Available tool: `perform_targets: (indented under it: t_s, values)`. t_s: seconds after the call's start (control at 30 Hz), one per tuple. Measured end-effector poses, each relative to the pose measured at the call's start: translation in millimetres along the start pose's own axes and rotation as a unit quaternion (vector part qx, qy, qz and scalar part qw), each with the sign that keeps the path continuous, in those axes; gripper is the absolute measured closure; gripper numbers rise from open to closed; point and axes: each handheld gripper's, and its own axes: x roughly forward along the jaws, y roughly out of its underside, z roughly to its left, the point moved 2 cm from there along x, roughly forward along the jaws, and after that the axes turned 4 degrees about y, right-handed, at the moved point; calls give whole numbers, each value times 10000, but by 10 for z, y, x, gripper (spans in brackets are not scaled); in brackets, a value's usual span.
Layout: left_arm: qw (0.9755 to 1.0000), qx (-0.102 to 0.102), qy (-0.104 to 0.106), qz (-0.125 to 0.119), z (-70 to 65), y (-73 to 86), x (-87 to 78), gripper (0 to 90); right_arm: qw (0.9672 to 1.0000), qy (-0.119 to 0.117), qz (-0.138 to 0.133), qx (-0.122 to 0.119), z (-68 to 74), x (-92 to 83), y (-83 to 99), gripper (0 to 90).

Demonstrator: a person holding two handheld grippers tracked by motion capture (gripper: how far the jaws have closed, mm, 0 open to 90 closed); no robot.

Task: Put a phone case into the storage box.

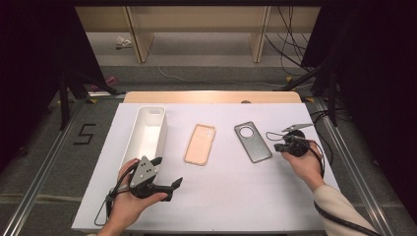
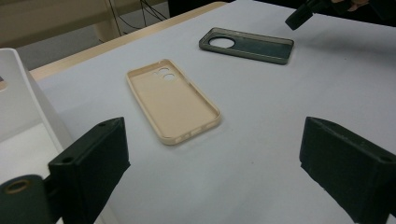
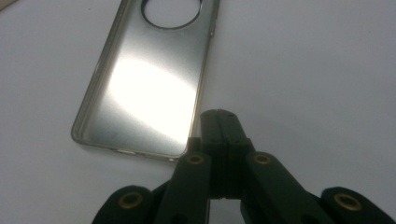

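Observation:
A beige phone case point(image 1: 199, 143) point(image 2: 173, 100) lies hollow side up in the middle of the white table sheet. To its right lies a grey phone case point(image 1: 253, 141) point(image 2: 247, 44) point(image 3: 149, 79) with a round camera hole. My right gripper point(image 1: 278, 146) point(image 3: 220, 116) is shut with nothing between its jaws; its tip hovers just off the grey case's near right corner. It also appears at the top right of the left gripper view point(image 2: 299, 16). My left gripper point(image 1: 169, 189) point(image 2: 215, 158) rests open near the front left and points toward the beige case, well short of it.
A long white bin point(image 1: 158, 129) point(image 2: 18, 93) stands at the left of the sheet, beside my left hand. The wooden table edge point(image 1: 211, 96) runs along the back. Cables trail from both grippers, and dark stands flank the table.

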Motion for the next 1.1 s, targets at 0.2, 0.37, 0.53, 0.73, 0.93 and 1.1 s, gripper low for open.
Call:
perform_targets:
  t_s: [0.2, 0.37, 0.53, 0.73, 0.93, 1.1]
  values:
    - [10000, 4, 7, 3, 0, 0, 2, 78, 9998, -50, 198, 73, -15, 116, -9, 900]
    - [10000, -15, 12, 7, -1, 3, 3, 79, 9995, -88, 295, 36, 10, 171, -25, 900]
    - [10000, -8, 17, 6, -6, 2, 4, 80, 9992, -144, 364, 35, 24, 183, -19, 900]
    - [10000, -10, 17, 5, -5, 3, 4, 80, 9989, -198, 414, -10, 63, 195, -18, 900]
    - [10000, -10, 24, 2, -7, 2, 4, 81, 9987, -269, 424, -98, 110, 200, -26, 900]
    - [10000, -10, 22, 3, -6, 3, 4, 82, 9983, -345, 452, -158, 164, 201, -34, 900]
